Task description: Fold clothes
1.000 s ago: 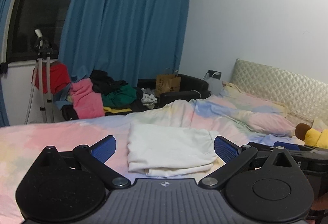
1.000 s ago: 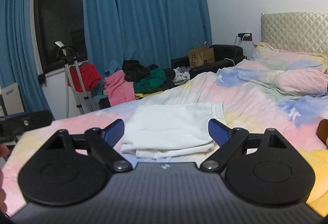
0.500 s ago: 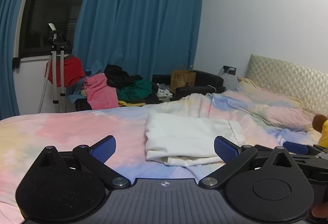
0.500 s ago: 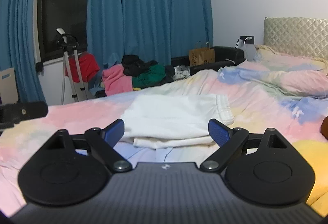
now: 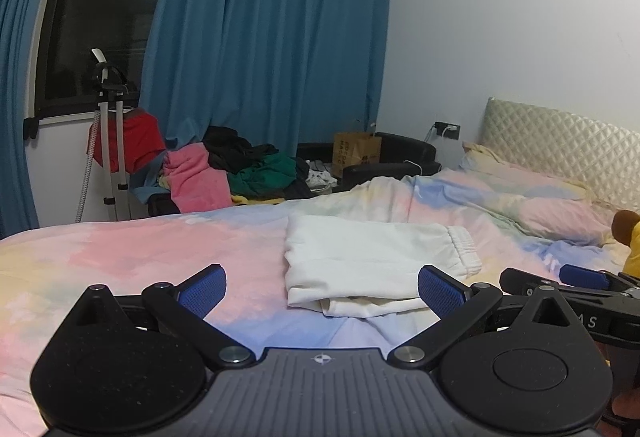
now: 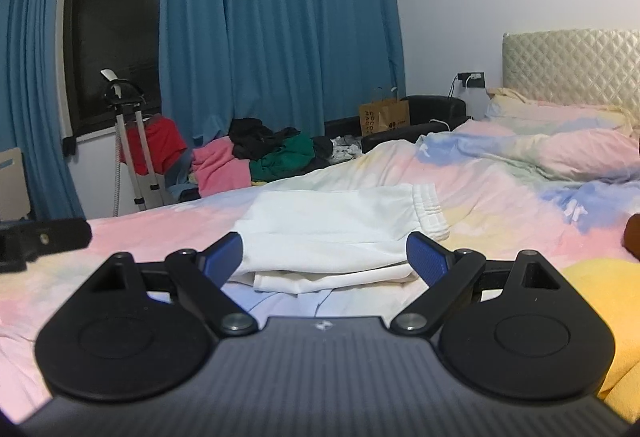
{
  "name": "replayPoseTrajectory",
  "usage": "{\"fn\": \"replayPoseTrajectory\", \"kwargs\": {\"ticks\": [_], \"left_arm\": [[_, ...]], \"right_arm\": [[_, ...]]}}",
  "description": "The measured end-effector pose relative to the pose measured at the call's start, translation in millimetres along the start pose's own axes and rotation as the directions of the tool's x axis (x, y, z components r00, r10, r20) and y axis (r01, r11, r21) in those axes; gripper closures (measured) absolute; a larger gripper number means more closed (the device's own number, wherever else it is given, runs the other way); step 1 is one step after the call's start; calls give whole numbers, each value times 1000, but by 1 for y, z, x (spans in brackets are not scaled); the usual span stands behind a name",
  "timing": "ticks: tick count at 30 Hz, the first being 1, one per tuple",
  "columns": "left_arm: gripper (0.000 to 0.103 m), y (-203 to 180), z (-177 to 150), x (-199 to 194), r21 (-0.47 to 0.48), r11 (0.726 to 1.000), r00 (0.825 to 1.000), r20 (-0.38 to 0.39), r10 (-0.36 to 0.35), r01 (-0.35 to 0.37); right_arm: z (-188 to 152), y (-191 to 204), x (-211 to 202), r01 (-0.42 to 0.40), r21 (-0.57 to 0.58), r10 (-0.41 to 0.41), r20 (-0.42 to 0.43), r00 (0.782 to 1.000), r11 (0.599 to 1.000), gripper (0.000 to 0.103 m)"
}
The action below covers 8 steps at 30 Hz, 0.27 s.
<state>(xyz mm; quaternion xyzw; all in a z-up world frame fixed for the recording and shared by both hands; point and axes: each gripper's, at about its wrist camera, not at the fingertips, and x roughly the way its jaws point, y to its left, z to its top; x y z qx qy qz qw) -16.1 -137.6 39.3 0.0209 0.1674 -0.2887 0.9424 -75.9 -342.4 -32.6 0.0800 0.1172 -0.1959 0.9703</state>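
Observation:
A folded white garment (image 5: 372,261) with an elastic waistband lies flat on the pastel bedspread (image 5: 132,257); it also shows in the right wrist view (image 6: 332,233). My left gripper (image 5: 320,289) is open and empty, held low just in front of the garment's near left edge. My right gripper (image 6: 324,257) is open and empty, held low with the garment's near edge between its blue pads without touching it. The right gripper's fingers (image 5: 576,277) show at the right edge of the left wrist view.
A pile of unfolded clothes (image 5: 240,173), pink, green and black, lies beyond the bed's far side by the blue curtains. A tripod stand (image 5: 108,141) stands at the window. Pillows (image 5: 532,197) and a quilted headboard (image 5: 568,145) are at right. A yellow plush toy (image 6: 608,301) lies near right.
Both grippers have dropped lower and drawn back toward the bed's near edge, so the folded garment now appears flatter and further to the right. Both jaws stay open.

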Motion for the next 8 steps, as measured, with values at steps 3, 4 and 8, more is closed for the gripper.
{"fn": "replayPoseTrajectory", "kwargs": {"ticks": [3, 4, 8], "left_arm": [[0, -1, -1, 0, 2, 1000, 1000, -1, 1, -1], [0, -1, -1, 1, 1, 1000, 1000, -3, 2, -2], [0, -3, -1, 0, 2, 1000, 1000, 3, 9, -9]], "right_arm": [[0, 4, 1, 1, -24, -2, -3, 1000, 1000, 13], [0, 5, 0, 4, -30, -4, -2, 1000, 1000, 13], [0, 5, -1, 6, -32, -6, 0, 1000, 999, 13]]}}
